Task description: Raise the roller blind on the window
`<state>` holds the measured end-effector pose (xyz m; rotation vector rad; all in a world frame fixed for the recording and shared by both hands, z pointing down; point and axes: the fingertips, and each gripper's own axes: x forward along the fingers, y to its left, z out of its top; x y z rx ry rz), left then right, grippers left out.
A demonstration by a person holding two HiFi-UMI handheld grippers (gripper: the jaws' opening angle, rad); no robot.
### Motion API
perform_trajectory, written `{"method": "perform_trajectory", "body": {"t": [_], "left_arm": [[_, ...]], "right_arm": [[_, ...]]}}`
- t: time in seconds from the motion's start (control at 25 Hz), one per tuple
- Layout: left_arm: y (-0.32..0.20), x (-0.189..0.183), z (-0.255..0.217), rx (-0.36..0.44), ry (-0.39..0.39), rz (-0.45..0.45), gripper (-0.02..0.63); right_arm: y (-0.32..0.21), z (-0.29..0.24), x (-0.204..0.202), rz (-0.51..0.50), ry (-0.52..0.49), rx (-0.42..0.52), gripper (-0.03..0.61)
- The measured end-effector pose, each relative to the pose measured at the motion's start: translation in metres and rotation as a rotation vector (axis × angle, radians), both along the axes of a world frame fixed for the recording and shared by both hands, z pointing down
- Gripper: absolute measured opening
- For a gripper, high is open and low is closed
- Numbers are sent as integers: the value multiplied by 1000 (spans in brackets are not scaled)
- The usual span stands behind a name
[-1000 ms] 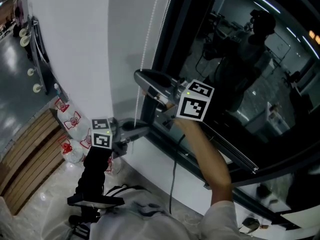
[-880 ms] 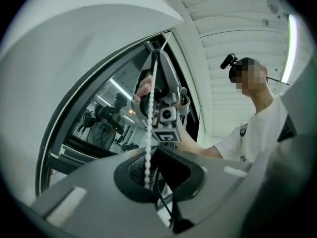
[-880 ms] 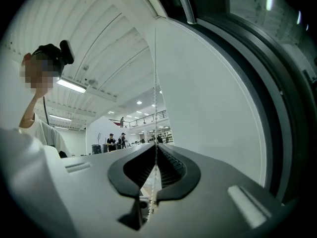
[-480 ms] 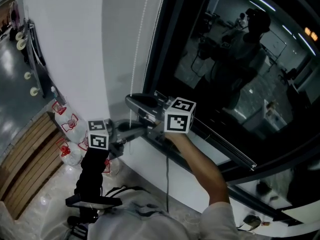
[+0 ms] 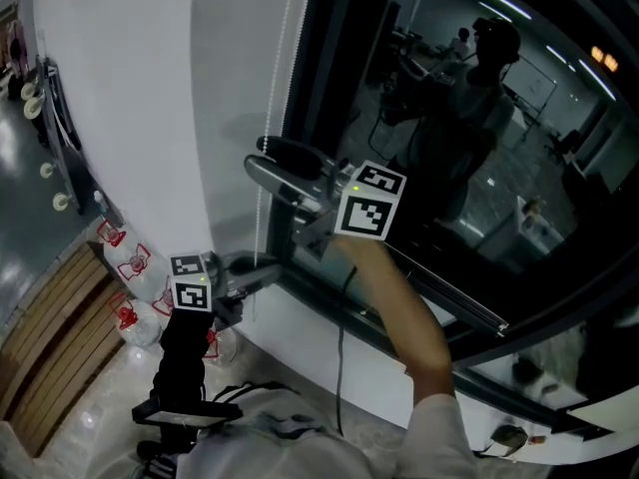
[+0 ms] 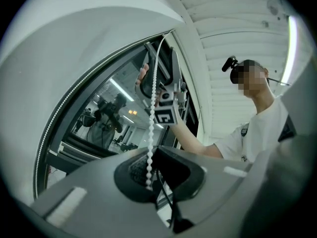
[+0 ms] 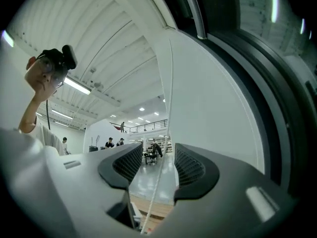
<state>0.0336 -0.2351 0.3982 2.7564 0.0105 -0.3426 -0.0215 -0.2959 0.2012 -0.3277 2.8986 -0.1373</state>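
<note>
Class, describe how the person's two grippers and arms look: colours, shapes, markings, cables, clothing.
The left gripper and right gripper are grey two-jaw tools with dark ribbed pads. Each carries a white cube with black square markers and a green light. A black cable hangs from the right one. The person wears a white short-sleeved top.

1. Head view: dim, with strip lights (image 5: 504, 0) mirrored in the dark window (image 5: 519, 267).
2. Both gripper views: strong fisheye bending, black corners.
3. White wall (image 5: 140, 98) bright, softly shadowed toward the window.

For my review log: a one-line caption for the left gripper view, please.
White bead chain pinched in the shut left claw, dark window behind.
</note>
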Motion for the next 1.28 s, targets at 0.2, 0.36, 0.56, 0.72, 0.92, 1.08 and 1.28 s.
{"method": "perform_trajectory", "body": {"t": [0.2,0.36,0.56,0.72,0.92,1.08,1.28], "left_arm": [[2,2,3,-8,0,8,-1],[2,1,5,-6,0,4,0],[2,2,2,-7,1,4,-1],[1,0,5,-10,2,-2,0],[1,0,5,-12,4,-2,0],[2,1,6,-15,5,4,0],[1,0,8,-22,2,2,0]], "right_arm": [[-14,-66,6,32,-37,88,182],[-16,-104,0,26,-49,140,167],[-17,-135,-1,32,-68,170,156],[-13,-146,-4,27,-82,188,147],[-17,-160,4,46,-155,163,121],[-22,-162,14,76,-214,123,6],[-16,-161,12,45,-193,105,15]]}}
